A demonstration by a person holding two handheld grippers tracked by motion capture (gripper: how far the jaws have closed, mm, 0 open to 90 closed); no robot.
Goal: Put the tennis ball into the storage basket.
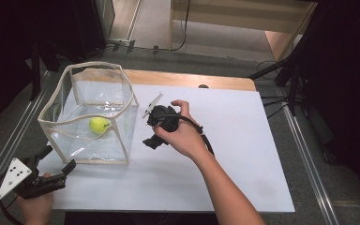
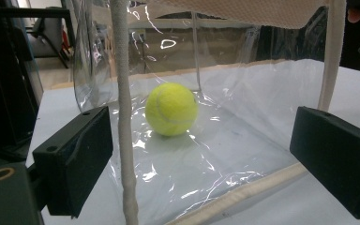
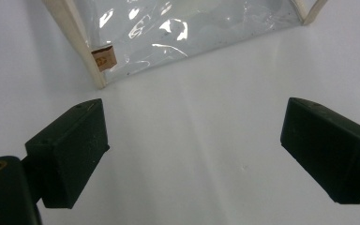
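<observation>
White tabletop board [image 1: 225, 154], wooden strip [image 1: 187, 78] behind it, possibly cables [image 1: 274, 101] at right

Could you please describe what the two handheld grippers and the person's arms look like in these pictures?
Both grippers are black, each with two blocky rectangular jaws. The left gripper carries a pale grey three-cornered plate with small dark holes, and a brass-coloured ring sits near its left jaw's base. The right gripper also carries a pale plate, and a thick black cable trails from it along the forearm. No sleeves show on the forearms.
</observation>
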